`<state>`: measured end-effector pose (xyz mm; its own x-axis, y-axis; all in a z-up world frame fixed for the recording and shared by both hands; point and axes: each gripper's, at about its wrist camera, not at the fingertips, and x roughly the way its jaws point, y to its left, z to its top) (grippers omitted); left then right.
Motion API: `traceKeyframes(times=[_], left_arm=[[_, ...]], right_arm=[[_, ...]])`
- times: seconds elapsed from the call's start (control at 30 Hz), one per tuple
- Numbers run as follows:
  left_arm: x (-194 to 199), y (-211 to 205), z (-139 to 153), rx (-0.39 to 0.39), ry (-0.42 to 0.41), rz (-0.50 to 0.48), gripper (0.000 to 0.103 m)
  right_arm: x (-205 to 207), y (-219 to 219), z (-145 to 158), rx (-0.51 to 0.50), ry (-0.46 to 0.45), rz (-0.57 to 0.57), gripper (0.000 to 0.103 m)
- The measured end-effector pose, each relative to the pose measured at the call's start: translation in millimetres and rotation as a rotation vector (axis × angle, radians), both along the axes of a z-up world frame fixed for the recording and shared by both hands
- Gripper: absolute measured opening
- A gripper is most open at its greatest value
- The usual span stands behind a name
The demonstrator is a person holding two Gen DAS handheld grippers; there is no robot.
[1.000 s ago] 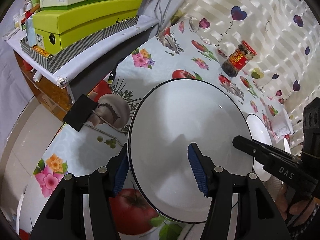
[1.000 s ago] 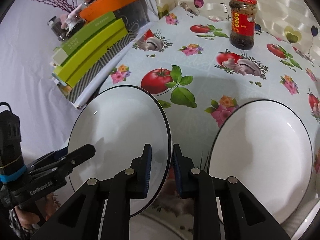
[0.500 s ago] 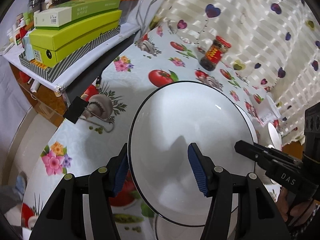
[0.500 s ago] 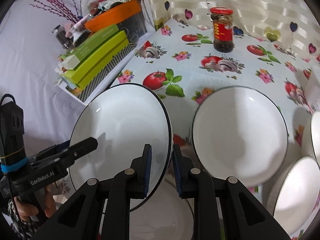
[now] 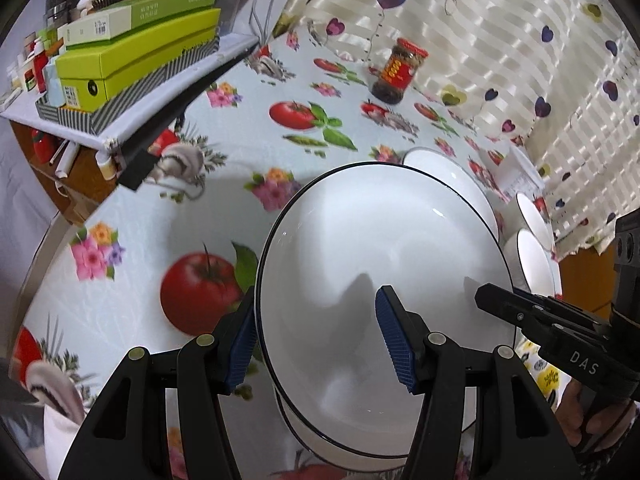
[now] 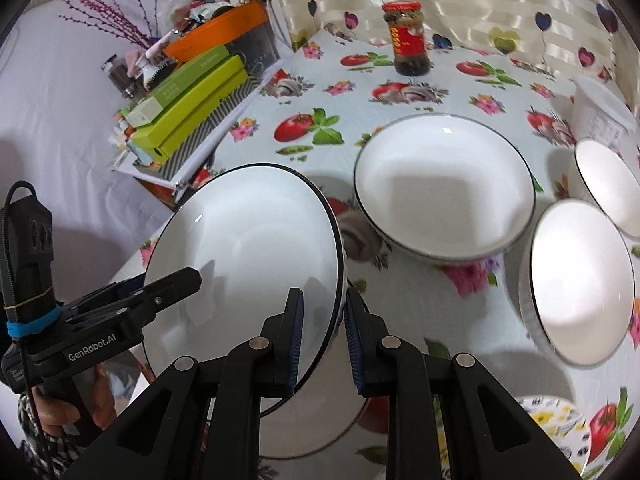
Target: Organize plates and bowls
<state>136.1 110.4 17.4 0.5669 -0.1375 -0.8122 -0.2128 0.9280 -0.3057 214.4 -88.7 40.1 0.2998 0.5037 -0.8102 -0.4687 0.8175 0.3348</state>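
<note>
Both grippers carry one plate (image 6: 244, 264) between them, off the table (image 5: 200, 208). The right gripper (image 6: 322, 332) is nearly closed, its pads pinching the rim edge-on. The left gripper (image 5: 316, 344) stands half open, straddling the opposite rim, left pad against the edge, right pad over the well. Just below the jaws lies another plate (image 6: 320, 420), probably the stack this one joins.

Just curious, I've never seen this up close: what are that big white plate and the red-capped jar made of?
The plate looks like glazed ceramic: glossy white, sharp highlights, thin dark rim line. The jar looks like clear glass, its dark contents showing through; the red cap could be metal or plastic.
</note>
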Motion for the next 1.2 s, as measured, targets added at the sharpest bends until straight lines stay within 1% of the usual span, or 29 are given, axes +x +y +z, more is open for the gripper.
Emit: traceKeyframes(times=[0.27,0.5,0.63,0.77,1.0,1.1,1.2], left_arm=[[-12.1,-13.2,-8.4,0.019,0.008,-0.012,0.058],[-20.0,-18.4,-14.2,0.028,0.022,-0.021,0.058],[-21.9,-21.6,-17.8,0.044,0.029,-0.023,0.058],[-22.3,-24.8,-18.6,0.079,0.031,-0.028,0.058],[-22.3,-27.2,-20.1,0.104,0.039,-0.031,0.058],[-20.2,-28.0,-27.7,0.106,0.074,-0.039,0.058],[-22.5,-28.5,-28.2,0.11,0.056,-0.037,0.058]], right_arm=[[-19.5,-14.3,-17.4,-0.001,0.027,-0.017,0.02],[-29.6,-18.6,-26.6,-0.013,0.041,-0.022,0.02],[-34.2,-18.5,-29.5,-0.028,0.032,-0.022,0.02],[-35.0,-17.9,-30.8,-0.032,0.032,-0.021,0.02],[-36.9,-14.7,-31.5,-0.058,0.013,-0.016,0.019],[-37.7,-13.0,-32.8,-0.07,-0.002,-0.014,0.019],[-38.4,-12.8,-33.1,-0.072,-0.011,-0.01,0.019]])
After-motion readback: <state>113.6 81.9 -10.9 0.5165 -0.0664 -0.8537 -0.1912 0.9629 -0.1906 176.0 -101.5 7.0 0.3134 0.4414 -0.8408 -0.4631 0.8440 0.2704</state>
